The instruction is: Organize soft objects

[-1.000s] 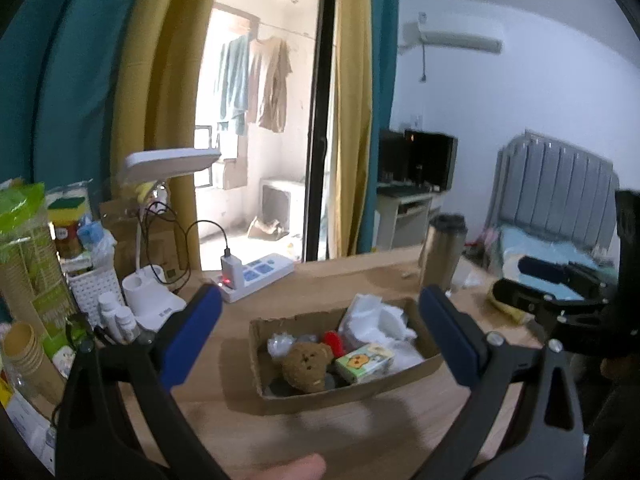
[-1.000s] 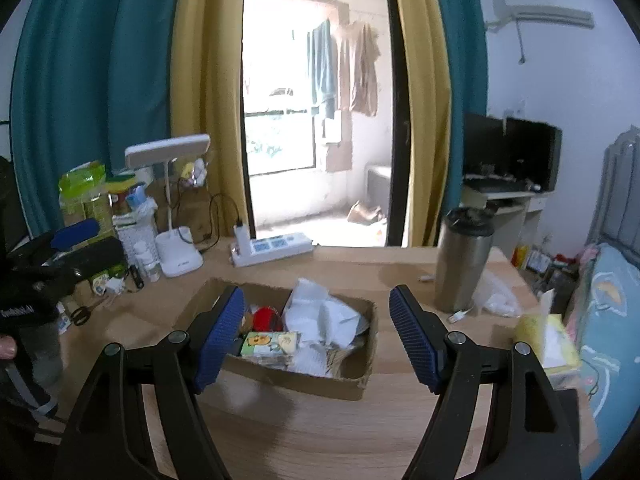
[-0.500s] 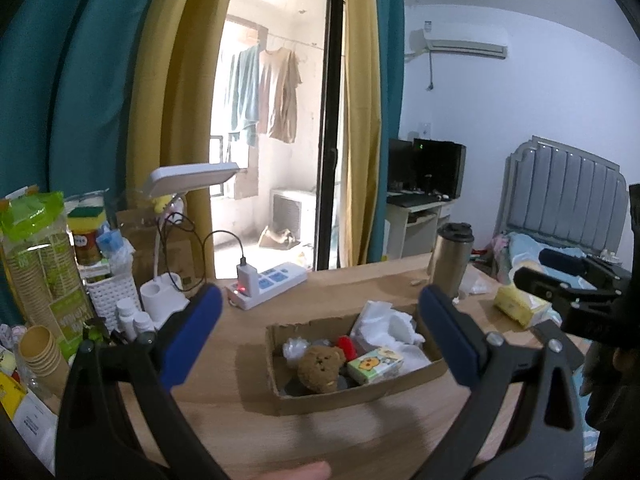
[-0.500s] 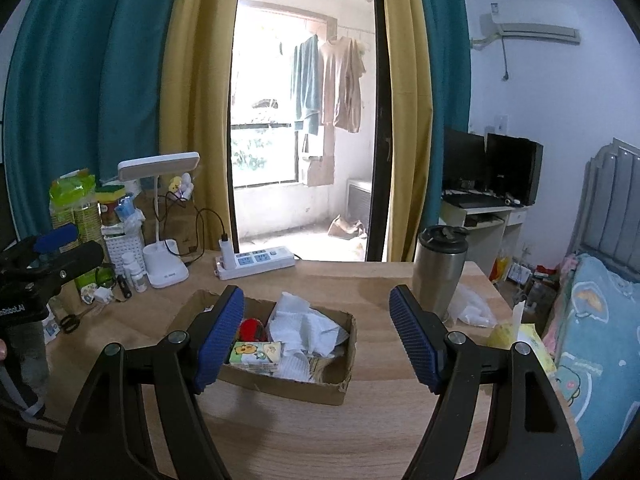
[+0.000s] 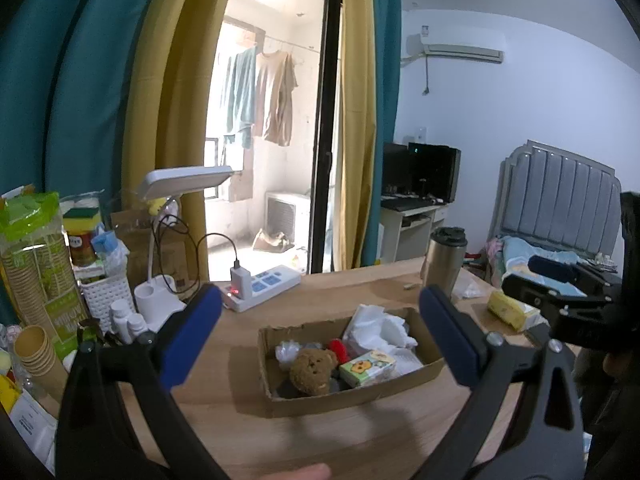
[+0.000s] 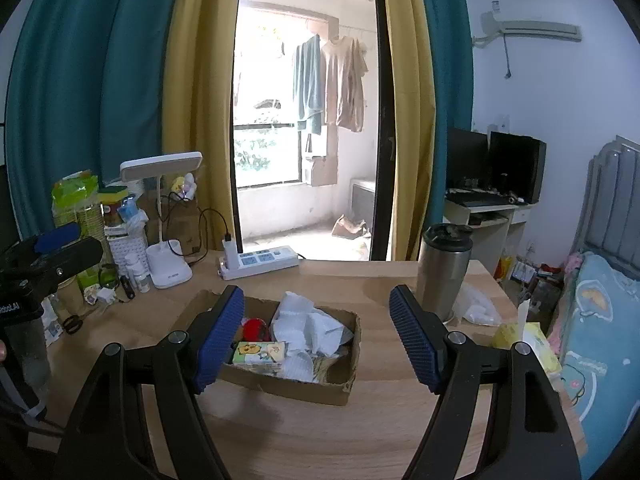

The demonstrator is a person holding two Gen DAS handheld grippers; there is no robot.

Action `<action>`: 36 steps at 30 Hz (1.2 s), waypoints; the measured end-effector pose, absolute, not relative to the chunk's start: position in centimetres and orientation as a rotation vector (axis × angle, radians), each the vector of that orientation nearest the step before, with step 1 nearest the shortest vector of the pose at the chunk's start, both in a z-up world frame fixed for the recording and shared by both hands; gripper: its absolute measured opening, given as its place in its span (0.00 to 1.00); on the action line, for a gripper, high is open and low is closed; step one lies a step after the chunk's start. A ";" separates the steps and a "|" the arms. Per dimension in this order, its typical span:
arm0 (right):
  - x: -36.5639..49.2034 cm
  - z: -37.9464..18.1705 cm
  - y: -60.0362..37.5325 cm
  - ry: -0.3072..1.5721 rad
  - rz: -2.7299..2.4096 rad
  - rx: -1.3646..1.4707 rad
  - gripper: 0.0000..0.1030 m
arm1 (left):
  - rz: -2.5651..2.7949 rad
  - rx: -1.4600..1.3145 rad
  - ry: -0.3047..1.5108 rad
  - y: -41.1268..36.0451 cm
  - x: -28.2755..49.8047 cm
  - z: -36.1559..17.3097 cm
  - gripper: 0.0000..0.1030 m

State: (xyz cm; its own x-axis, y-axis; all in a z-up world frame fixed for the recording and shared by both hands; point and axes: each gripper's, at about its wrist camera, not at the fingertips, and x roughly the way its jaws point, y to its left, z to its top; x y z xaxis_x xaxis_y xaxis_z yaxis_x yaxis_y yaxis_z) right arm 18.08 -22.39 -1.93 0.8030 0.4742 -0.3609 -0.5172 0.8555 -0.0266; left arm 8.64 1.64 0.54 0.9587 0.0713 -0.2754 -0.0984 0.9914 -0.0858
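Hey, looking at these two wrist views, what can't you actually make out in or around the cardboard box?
- Teddy bear: in the right wrist view, hidden behind a blue pad of the right gripper.
- Box floor: covered by crumpled white tissue and the small tissue pack in both views.
- Red soft thing: half hidden behind the bear; kind unclear.
- Clear bag: too small to tell its contents.

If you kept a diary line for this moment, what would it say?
left gripper: open, empty | right gripper: open, empty | cardboard box: teddy bear, tissues inside

One cardboard box (image 5: 352,398), one teddy bear (image 5: 312,371), one tissue pack (image 5: 367,367), one steel tumbler (image 6: 443,270), one power strip (image 6: 260,261).
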 end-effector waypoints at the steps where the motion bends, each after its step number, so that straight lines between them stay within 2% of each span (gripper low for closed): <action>1: 18.1 -1.9 -22.3 0.353 0.533 -0.127 0.76 | 0.087 -0.098 0.277 1.6 8.7 0.5 0.97; 36: 17.9 -2.0 -22.0 0.355 0.545 -0.131 0.76 | 0.094 -0.099 0.295 1.6 8.5 0.0 0.97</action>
State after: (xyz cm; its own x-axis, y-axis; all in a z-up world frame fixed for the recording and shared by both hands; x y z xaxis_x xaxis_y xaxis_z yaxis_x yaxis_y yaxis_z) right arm 17.90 -22.04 -1.99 0.7961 0.4833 -0.3642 -0.5281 0.8487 -0.0283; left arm 8.49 1.55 -0.01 0.9524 0.0783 -0.2945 -0.1072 0.9907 -0.0833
